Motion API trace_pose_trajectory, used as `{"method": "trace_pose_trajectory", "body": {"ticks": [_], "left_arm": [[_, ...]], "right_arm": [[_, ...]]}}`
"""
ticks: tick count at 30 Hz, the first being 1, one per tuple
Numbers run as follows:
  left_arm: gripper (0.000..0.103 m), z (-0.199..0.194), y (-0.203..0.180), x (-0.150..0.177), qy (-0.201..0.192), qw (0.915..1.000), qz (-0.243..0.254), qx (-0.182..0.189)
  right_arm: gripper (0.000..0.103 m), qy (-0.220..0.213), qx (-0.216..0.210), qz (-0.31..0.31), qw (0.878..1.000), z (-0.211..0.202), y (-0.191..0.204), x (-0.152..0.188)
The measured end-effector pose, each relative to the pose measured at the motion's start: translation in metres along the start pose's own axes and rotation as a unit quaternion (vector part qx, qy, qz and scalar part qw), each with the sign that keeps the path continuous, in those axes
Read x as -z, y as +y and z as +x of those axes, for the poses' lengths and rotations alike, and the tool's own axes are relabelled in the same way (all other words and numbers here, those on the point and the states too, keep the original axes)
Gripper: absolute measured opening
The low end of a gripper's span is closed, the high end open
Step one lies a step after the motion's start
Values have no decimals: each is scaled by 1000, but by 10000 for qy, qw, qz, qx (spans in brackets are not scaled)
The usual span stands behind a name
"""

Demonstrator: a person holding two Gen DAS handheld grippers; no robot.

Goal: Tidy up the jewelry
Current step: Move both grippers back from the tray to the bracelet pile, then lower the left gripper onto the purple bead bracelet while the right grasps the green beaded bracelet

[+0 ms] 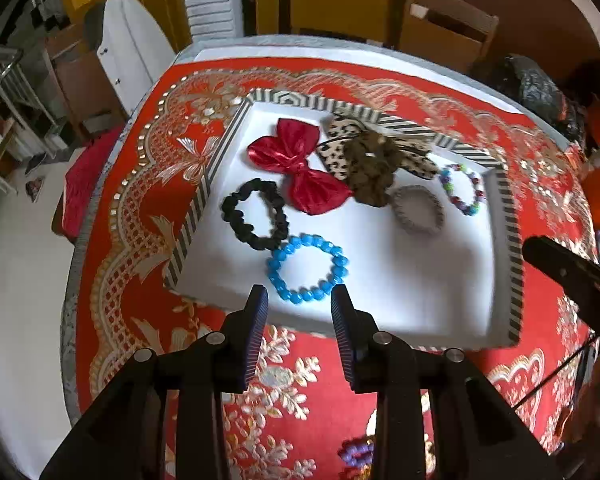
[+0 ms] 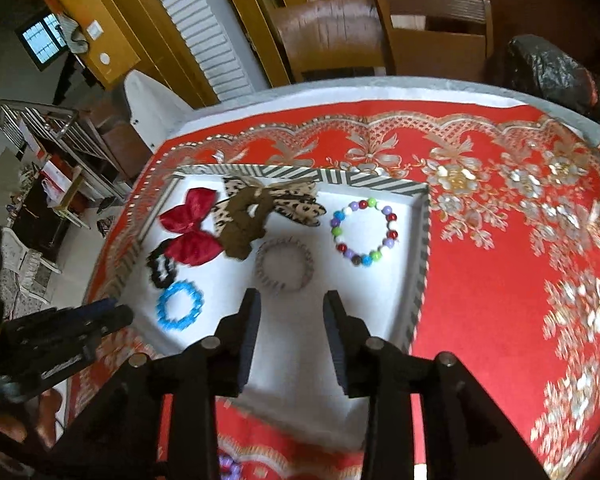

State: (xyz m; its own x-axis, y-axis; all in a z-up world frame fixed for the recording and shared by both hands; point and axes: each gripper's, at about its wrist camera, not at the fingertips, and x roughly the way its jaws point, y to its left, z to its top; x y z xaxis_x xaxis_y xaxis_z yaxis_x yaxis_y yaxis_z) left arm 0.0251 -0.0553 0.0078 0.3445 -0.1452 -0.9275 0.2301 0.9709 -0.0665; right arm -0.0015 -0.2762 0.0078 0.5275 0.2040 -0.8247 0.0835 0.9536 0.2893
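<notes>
A white tray with a striped rim (image 1: 514, 240) (image 2: 422, 248) lies on the red patterned cloth. In it lie a blue bead bracelet (image 1: 307, 268) (image 2: 179, 307), a black scrunchie (image 1: 256, 215) (image 2: 161, 266), a red bow (image 1: 300, 166) (image 2: 192, 226), a leopard-print bow under a brown scrunchie (image 1: 370, 168) (image 2: 246, 220), a grey band (image 1: 418, 210) (image 2: 285, 266) and a multicoloured bead bracelet (image 1: 462, 189) (image 2: 364, 231). My left gripper (image 1: 299, 300) hangs open just above the blue bracelet, nothing between its fingers. My right gripper (image 2: 292, 305) hangs open over the tray near the grey band, empty.
A purple bead piece (image 1: 354, 454) (image 2: 228, 466) lies on the cloth near the front edge, partly hidden by the grippers. Wooden chairs (image 2: 432, 40) stand behind the table. A dark bag (image 2: 556, 68) sits at the back right. Bare red cloth spreads right of the tray.
</notes>
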Motion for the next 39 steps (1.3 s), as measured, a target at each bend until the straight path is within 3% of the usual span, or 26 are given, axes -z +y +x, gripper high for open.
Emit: {"method": "trace_pose_trajectory", "body": {"ticks": [9, 24, 39], "left_arm": [[19, -41, -12, 33, -344, 9988, 335, 84], [19, -78, -4, 82, -539, 9970, 531, 175], [19, -84, -7, 118, -366, 9965, 700, 285]], "right_arm": [[42, -368, 158, -51, 9992, -66, 16, 51], [43, -671, 434, 317, 9963, -128, 11, 122], [44, -501, 626, 648, 9947, -142, -5, 185]]}}
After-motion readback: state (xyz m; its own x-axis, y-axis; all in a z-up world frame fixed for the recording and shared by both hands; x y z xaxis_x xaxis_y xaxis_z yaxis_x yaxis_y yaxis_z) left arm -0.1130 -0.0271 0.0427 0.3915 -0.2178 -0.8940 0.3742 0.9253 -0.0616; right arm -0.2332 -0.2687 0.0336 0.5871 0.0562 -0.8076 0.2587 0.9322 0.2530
